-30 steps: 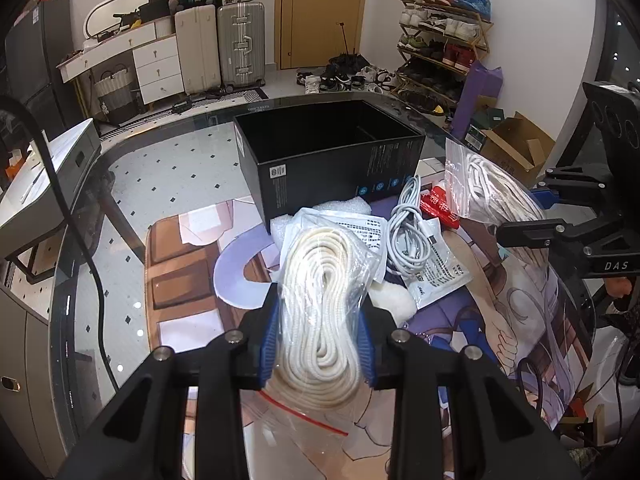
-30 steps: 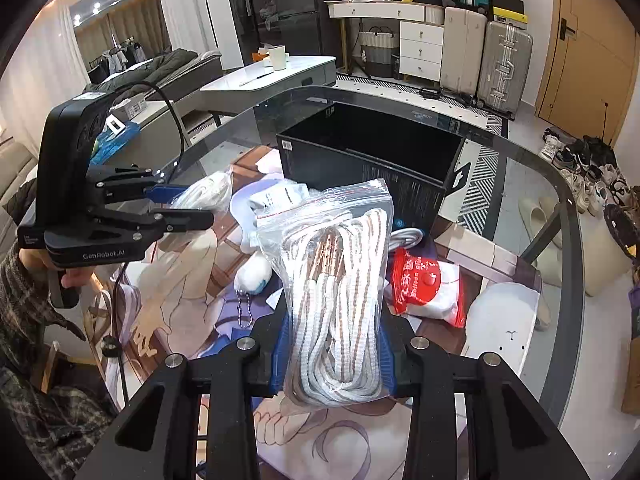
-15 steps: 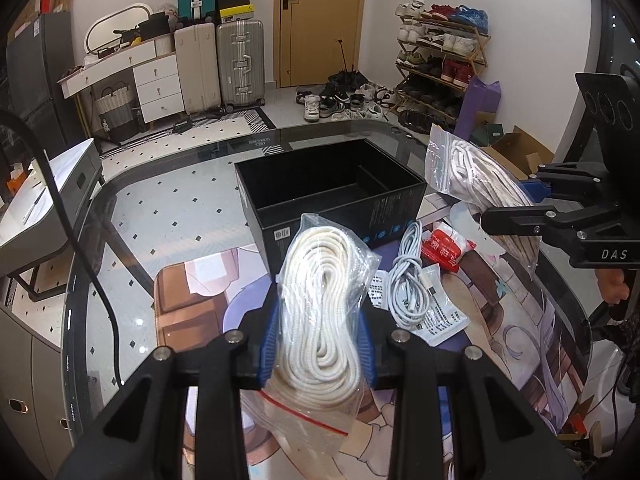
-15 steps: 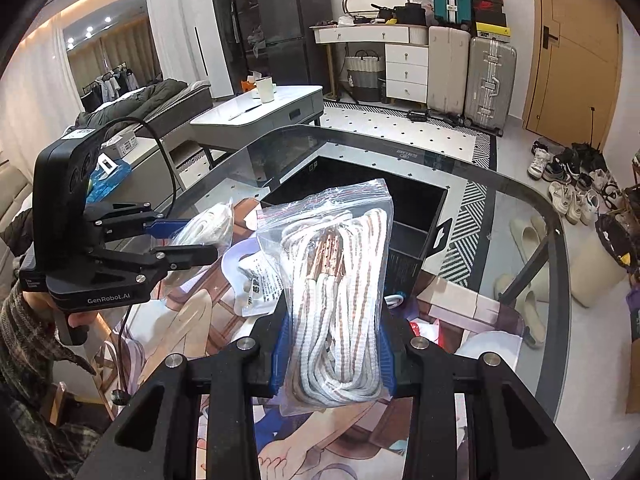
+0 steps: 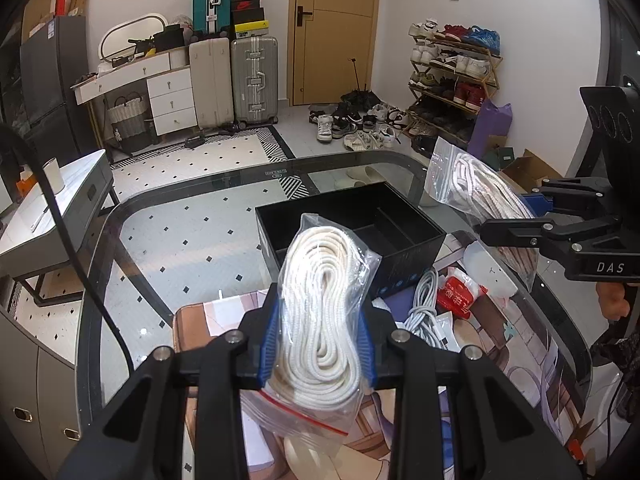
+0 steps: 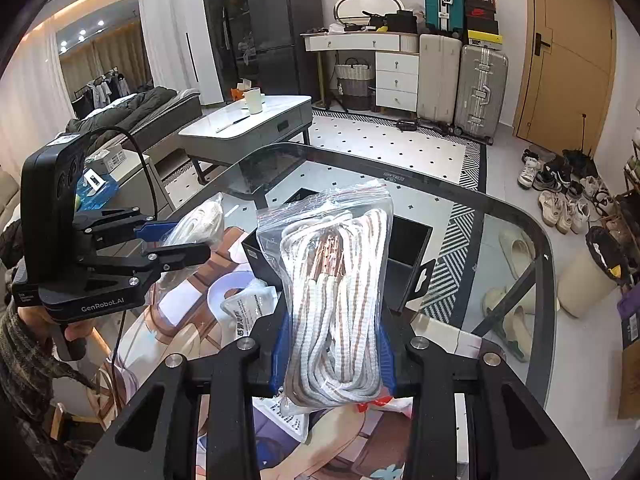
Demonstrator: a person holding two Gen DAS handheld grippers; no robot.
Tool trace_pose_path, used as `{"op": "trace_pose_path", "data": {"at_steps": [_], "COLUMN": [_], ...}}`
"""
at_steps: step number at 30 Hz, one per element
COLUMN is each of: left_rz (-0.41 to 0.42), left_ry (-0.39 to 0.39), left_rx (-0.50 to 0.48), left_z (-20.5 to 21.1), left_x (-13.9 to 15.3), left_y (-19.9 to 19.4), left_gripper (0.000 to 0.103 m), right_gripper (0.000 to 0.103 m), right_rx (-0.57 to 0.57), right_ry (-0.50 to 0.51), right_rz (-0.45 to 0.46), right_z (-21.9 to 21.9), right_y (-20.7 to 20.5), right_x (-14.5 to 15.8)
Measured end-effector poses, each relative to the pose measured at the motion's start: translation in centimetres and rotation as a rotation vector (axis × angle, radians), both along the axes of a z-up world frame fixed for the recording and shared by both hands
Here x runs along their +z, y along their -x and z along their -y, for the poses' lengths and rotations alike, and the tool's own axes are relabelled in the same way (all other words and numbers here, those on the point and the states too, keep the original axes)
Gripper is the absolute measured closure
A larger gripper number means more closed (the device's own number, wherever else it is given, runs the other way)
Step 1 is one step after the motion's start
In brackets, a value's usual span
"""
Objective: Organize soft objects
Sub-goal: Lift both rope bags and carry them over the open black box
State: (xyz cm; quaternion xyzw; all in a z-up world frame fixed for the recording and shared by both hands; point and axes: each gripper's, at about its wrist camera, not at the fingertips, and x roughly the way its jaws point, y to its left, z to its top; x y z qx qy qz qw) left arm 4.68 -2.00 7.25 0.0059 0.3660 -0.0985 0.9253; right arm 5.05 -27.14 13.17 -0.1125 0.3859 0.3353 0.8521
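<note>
The glass tabletop [image 5: 192, 216] carried a printed mat [image 5: 520, 344] in a lived-in room with three suitcases [image 5: 254, 80], a shoe rack [image 5: 452, 76] and a tan door [image 5: 334, 28]. Two bagged ropes were up off it: the left tool [image 5: 318, 344] clamped one bag of plain white rope [image 5: 324, 312], the right tool [image 6: 332, 354] one bag of brown-striped rope [image 6: 336, 304]. Just beyond both tools sat one black box [image 5: 400, 248]; beside it lay one white cable [image 5: 424, 300] and one red packet [image 5: 458, 294].
</note>
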Motion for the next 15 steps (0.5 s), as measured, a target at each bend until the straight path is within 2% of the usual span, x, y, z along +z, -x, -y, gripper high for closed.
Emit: {"op": "trace_pose_path", "data": {"at_steps": [15], "left_rz": [0.019], "left_ry": [-0.004], "left_rx": [-0.01], "left_z": [0.3], "left_x": [0.8], "left_y": [-2.9], "left_gripper": [0.071], "right_gripper": [0.067], "right_rx": [0.007], "right_ry": [-0.003], "right_rz": [0.014], "right_z": [-1.2], "right_y": [-2.6], "right_x": [0.8]}}
